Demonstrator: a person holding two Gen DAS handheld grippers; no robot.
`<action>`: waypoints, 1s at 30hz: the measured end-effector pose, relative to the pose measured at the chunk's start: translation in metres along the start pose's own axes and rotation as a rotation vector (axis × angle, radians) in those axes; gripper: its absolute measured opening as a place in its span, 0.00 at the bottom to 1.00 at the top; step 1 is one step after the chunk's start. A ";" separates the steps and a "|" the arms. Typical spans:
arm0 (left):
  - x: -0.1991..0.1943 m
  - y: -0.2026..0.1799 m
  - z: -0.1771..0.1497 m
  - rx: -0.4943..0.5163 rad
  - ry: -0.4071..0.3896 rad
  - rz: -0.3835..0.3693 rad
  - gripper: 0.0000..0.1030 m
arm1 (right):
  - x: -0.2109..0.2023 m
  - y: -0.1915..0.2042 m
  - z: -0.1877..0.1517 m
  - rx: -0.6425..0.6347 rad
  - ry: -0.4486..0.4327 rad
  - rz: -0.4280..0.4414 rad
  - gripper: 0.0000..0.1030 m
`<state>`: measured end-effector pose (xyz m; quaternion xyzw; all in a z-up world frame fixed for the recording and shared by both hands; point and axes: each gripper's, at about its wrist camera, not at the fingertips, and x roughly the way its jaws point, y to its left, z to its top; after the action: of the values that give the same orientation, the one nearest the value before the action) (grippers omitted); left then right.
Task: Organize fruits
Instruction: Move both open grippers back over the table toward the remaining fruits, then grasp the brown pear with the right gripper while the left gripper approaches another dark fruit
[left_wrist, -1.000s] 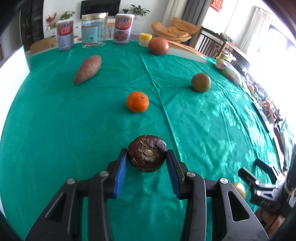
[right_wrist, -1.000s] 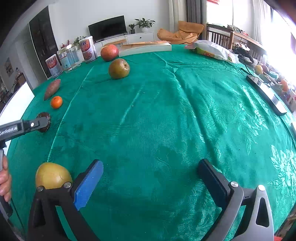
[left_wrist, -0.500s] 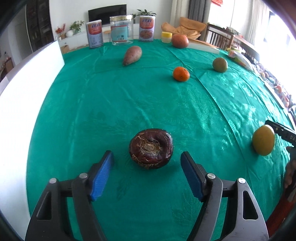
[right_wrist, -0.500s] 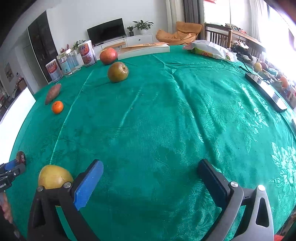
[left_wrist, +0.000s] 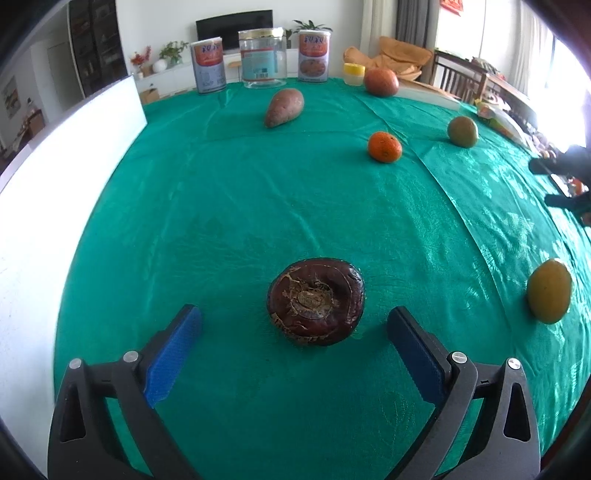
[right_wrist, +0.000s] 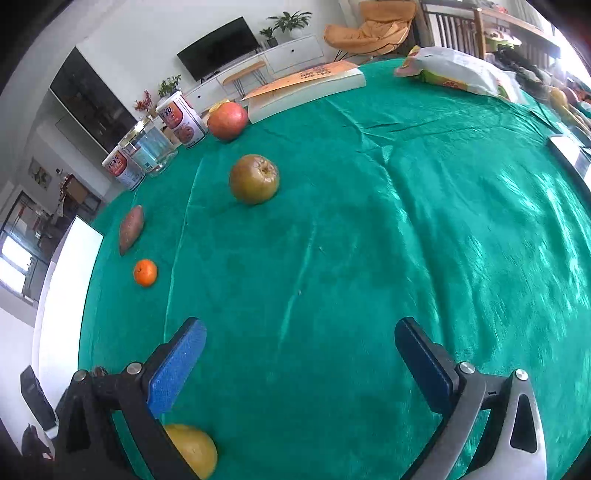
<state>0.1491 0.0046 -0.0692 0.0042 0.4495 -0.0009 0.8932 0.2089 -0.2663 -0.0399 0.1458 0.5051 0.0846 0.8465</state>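
On the green cloth-covered tabletop (left_wrist: 258, 192), just ahead of the left hand-held gripper (left_wrist: 293, 326), sits a dark brown, flat-round wrinkled fruit (left_wrist: 316, 301); it lies between the blue pads w/o touching either. Left unit: released, jaws wide apart, nothing held. Right hand-held gripper (right_wrist: 300, 345): also released, empty, aimed across bare cloth.

Progress, judged: early to mid. The brown fruit and a yellow oval fruit (left_wrist: 549, 290) lie near each other at the near edge, which may be the start of a group. Still scattered and well apart: small orange mandarin (left_wrist: 384, 147), green-brown apple (right_wrist: 254, 179), red-orange round fruit (right_wrist: 227, 120), reddish sweet potato (left_wrist: 284, 107). No bowl or tray visible, so the sorting target is unclear.

Surface: glossy patterned fabric, creased, bright glare on the right side. Far edge carries two printed tins, a clear jar (left_wrist: 263, 59), a flat box, a snack bag. Room: living area w/ TV, plants, orange chair; white board at left edge.
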 end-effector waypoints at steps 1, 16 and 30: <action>0.000 0.000 0.000 -0.001 0.000 0.000 0.99 | 0.009 0.006 0.018 -0.018 0.001 -0.002 0.99; 0.000 0.001 0.000 -0.002 0.001 0.000 0.99 | 0.052 0.022 0.075 -0.090 0.050 0.065 0.47; -0.002 0.003 -0.001 -0.010 -0.004 -0.021 0.98 | 0.001 -0.033 0.010 0.020 0.036 0.147 0.45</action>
<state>0.1476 0.0079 -0.0682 -0.0051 0.4476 -0.0080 0.8942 0.2182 -0.2989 -0.0466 0.1895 0.5089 0.1440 0.8273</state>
